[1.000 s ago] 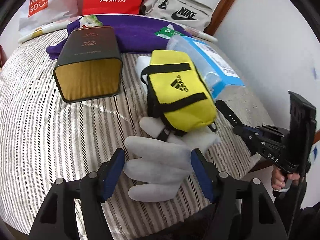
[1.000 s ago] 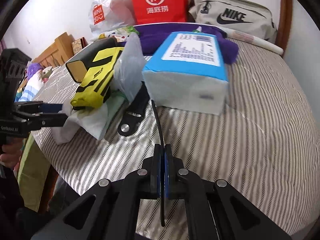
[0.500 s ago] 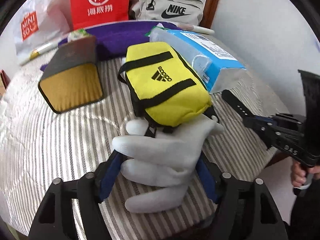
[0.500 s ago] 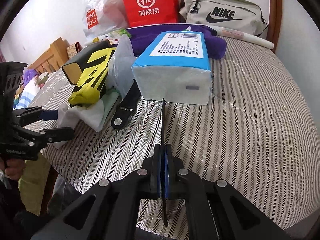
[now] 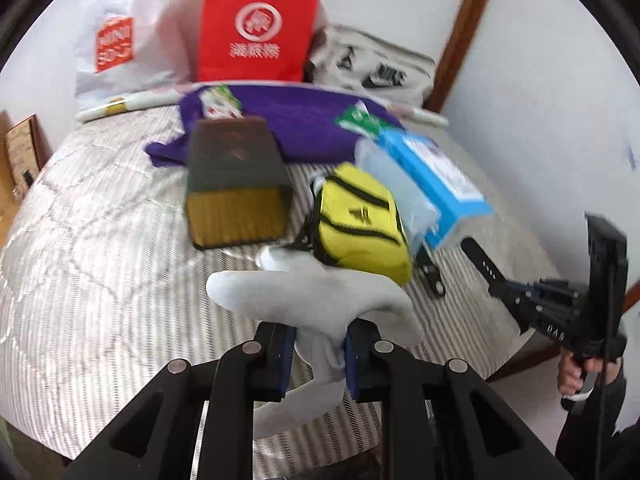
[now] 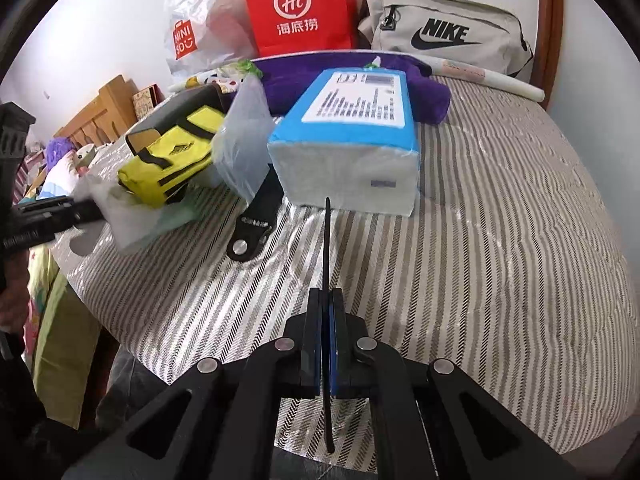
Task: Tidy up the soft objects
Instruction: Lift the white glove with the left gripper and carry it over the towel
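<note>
Only leftward: glove [image 5: 308,296] in claw [image 5: 316,356]

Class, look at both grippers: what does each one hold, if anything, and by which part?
The left gripper, jaws closing, pinches the white glove at its bunched middle. The right gripper is shut on a thin black strap, gripped partway along its length.

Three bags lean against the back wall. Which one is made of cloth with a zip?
The grey Nike bag, rightmost of the three. The red bag looks like stiff paper and the white Miniso bag is crinkly plastic.
</note>
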Motion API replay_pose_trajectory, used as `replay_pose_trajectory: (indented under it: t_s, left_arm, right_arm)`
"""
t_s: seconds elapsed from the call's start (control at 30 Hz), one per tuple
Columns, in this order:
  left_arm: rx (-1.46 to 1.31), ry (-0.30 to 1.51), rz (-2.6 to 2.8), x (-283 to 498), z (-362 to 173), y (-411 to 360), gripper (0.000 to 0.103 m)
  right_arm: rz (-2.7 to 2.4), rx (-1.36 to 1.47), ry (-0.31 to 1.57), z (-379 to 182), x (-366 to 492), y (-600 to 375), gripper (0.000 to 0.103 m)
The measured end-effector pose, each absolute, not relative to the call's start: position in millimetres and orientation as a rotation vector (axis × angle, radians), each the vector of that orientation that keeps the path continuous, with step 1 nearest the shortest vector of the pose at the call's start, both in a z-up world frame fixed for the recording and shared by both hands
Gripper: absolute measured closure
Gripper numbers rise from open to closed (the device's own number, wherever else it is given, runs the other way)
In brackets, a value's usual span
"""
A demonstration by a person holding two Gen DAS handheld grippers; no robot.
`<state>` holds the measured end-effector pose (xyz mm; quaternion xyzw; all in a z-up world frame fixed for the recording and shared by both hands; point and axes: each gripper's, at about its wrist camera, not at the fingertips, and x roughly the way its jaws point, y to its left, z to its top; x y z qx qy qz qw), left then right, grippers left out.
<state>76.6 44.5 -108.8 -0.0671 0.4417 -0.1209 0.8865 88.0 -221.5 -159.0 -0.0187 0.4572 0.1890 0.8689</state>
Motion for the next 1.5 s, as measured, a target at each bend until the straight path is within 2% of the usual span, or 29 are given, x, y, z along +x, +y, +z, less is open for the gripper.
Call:
replay_pose_trajectory:
  t_s: [0.37, 0.77, 1.5]
  left_arm:
    - [-0.178, 0.835, -0.217, 82, -67, 69, 0.083]
    - [-0.231, 0.812, -0.174, 105, -51, 85, 0.083]
    - [-0.252, 0.793, -0.174, 184, -21, 91, 0.083]
  right_arm:
    - [0.386, -0.009, 0.89, -119, 90, -230, 0.1]
    - [0.39, -0.005, 0.842, -82, 110, -227, 0.1]
    - [0.41, -0.002, 0.799, -38, 207, -207, 0.1]
